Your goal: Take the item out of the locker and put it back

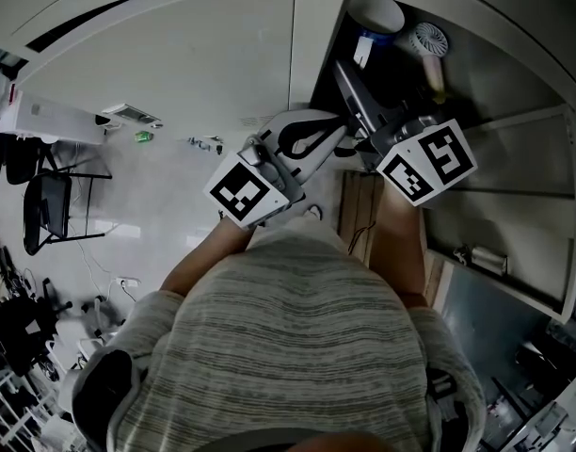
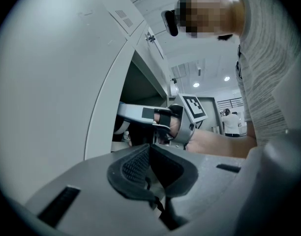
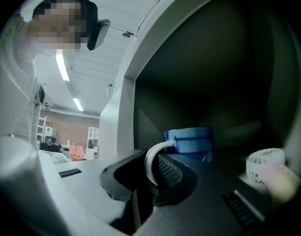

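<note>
Mug (image 3: 190, 139) with a blue wall and a white handle (image 3: 148, 162), standing on a shelf inside the open locker (image 1: 500, 88). In the head view the locker fills the upper right of the frame, and the mug's white mouth sits at its top edge.

The right gripper (image 3: 151, 168) reaches into the locker. Its jaws are drawn nearly together, with the thin loop of the handle pinched between the ribbed pads. A small white fan (image 3: 266, 166) lies near the mug, at the lower right of the right gripper view.

The left gripper (image 2: 149, 154) is held outside the locker, at centre left of the head view. Its jaws are fully closed with nothing between them.

The mug looks like glazed ceramic, so it is probably rigid, fairly heavy for its size, smooth and breakable. The handle is the only part narrow enough for these jaws, since the body looks too wide to span. A grip on the handle alone sets the weight off to one side, so the mug will likely tip or pivot when lifted. Seating the loop deep in the pads, near its middle, should resist that. Glaze may slip against the rubber, so a slow, level lift clear of the fan seems wise.
</note>
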{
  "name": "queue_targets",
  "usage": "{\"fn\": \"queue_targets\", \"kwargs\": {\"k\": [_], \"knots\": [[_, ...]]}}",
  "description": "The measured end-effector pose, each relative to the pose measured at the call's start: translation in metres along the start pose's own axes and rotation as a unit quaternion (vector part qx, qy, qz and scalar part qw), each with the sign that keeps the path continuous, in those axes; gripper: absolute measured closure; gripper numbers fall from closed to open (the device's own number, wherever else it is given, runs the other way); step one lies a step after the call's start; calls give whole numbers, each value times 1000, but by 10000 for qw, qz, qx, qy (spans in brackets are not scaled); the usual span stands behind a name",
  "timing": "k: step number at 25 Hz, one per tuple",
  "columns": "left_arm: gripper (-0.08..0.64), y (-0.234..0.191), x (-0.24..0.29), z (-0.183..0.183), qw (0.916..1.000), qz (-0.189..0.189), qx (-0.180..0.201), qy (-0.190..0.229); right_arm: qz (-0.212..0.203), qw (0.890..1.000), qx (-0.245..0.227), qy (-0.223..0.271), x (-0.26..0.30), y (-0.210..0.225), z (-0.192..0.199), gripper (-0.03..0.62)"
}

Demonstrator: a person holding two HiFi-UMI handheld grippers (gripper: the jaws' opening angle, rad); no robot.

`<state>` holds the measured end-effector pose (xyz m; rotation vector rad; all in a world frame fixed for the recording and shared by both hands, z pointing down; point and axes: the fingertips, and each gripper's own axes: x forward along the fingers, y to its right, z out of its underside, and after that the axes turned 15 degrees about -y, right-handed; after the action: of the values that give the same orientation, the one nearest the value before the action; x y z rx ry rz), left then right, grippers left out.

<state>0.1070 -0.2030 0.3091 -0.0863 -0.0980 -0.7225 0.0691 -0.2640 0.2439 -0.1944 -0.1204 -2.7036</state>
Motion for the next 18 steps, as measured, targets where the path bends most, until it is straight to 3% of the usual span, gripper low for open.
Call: {"fn": "queue_targets", "kwargs": {"k": [9,18], "knots": [[552,8,-3,2,9997,251,-12,21,95,9990,-61,437,-22,-12,-2,538],[552,22,-5,6,9973,739,-17,28,605,9956,-74,710,-49,-24,-4,538]]}}
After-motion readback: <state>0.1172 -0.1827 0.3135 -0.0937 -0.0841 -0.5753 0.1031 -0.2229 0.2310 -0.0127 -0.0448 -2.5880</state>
